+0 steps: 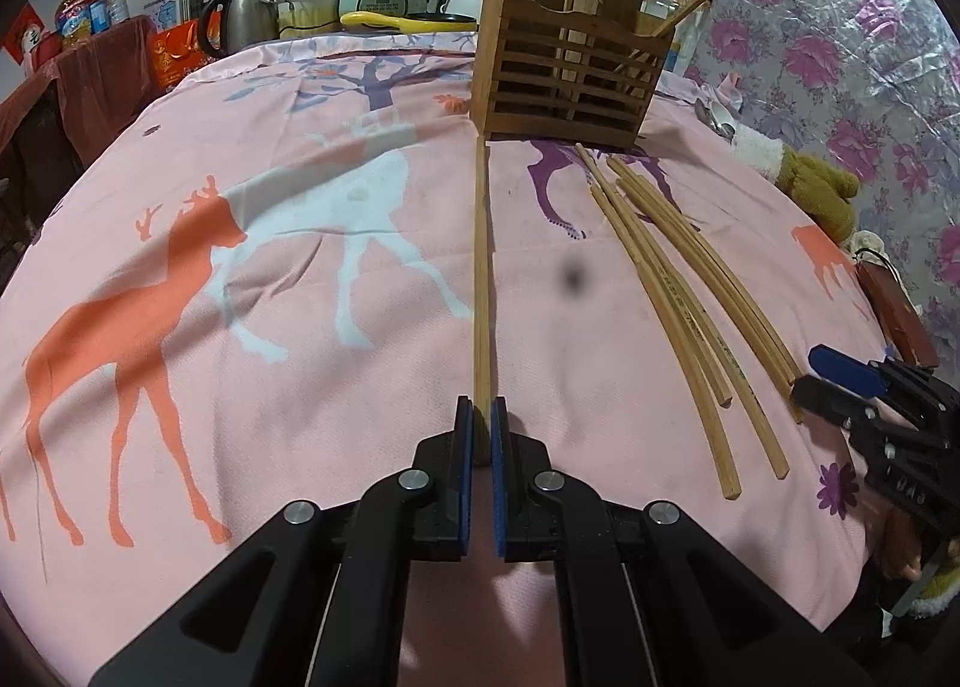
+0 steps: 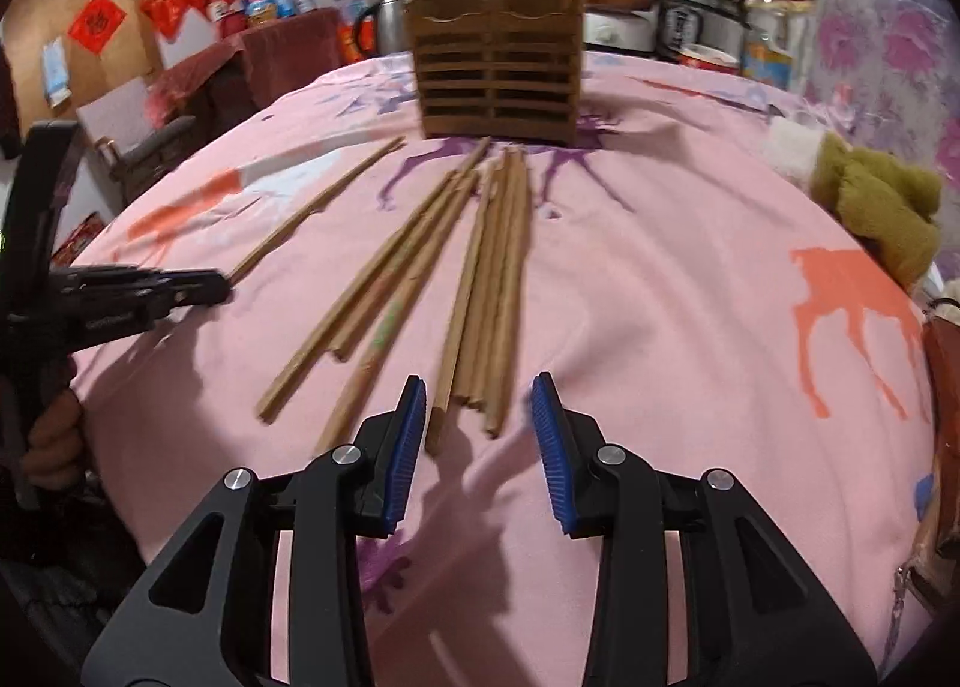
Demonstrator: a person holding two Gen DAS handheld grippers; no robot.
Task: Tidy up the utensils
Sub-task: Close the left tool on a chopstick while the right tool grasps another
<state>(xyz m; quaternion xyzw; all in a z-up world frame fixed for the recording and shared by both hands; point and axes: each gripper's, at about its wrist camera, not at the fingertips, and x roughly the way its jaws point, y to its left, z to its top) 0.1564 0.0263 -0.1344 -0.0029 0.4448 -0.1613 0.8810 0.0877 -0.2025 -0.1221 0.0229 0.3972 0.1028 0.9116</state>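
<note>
So far only a few sticks stand in the far holder (image 1: 564, 69), the left claw (image 1: 482, 429) pinches one chopstick (image 1: 482, 267), and the right claw (image 2: 480, 429) gapes near the pile (image 2: 480, 279) left lying on the desk (image 2: 660, 297).

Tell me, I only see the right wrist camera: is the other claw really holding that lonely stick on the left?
Observer: Yes. The left gripper is shut on the near end of the single chopstick, with both blue pads pressed against it.
Operator: Is anything hiding beside the box?
Observer: What looks like a metal spoon lies on the cloth just right of the wooden holder.
</note>
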